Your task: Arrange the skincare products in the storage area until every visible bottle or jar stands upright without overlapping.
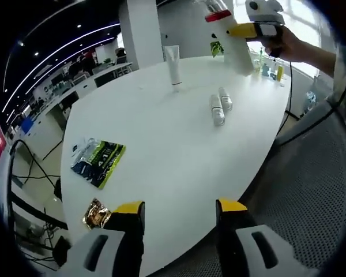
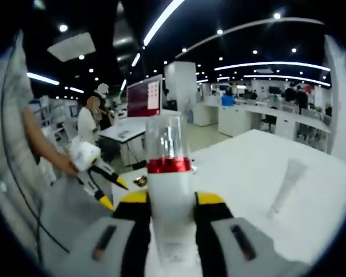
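- Right tongs grip a white bottle, red-banded, clear-capped, lifted above the counter.
- Left tongs wide, holding nothing.
- Tube upright; two small bottles lying together; packets near the edge.
- White counter, open office.

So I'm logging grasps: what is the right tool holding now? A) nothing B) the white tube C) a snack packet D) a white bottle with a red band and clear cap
D: in the right gripper view the right tool is closed around the white bottle with its red band, while the tube stands apart on the table.
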